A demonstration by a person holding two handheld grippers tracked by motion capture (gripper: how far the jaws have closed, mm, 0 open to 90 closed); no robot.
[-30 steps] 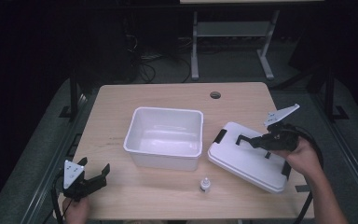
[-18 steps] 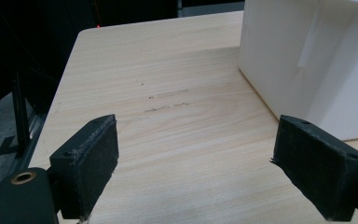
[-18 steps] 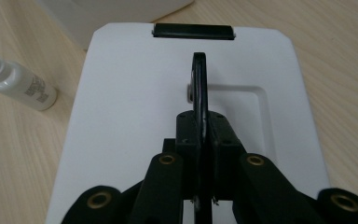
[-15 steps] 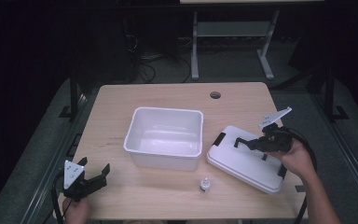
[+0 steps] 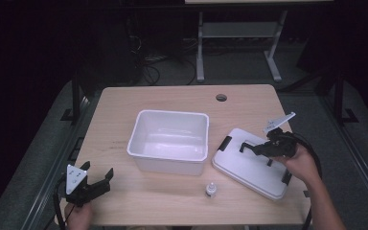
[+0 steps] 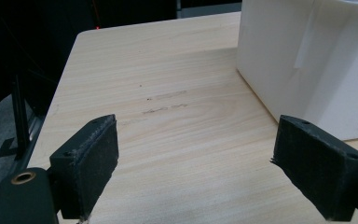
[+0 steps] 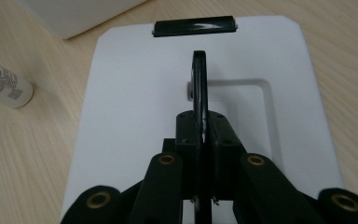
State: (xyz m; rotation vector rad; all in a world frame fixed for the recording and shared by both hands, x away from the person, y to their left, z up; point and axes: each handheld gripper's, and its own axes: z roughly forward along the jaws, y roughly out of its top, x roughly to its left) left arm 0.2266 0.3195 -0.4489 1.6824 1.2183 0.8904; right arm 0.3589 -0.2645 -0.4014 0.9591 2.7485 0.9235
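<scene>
While right gripper (image 5: 249, 147) pinches lid handle (image 7: 199, 88), bin (image 5: 168, 141) beside, bottle (image 5: 211, 189) near.

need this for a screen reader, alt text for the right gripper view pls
The right gripper is shut on the black handle of a white lid lying flat on a wooden table. A small white bottle lies at left.

I see a pale, matt wooden table (image 5: 124, 110) with fine grain. The white rectangular plastic lid (image 7: 135, 93) looks smooth and satiny; its black plastic handle (image 7: 199, 88) and black end clip (image 7: 193, 26) are glossy. The white plastic tub (image 5: 168, 141) seems smooth, faintly translucent. My left gripper's (image 6: 205, 172) black pads (image 6: 93, 163) look rough, foamy.
</scene>
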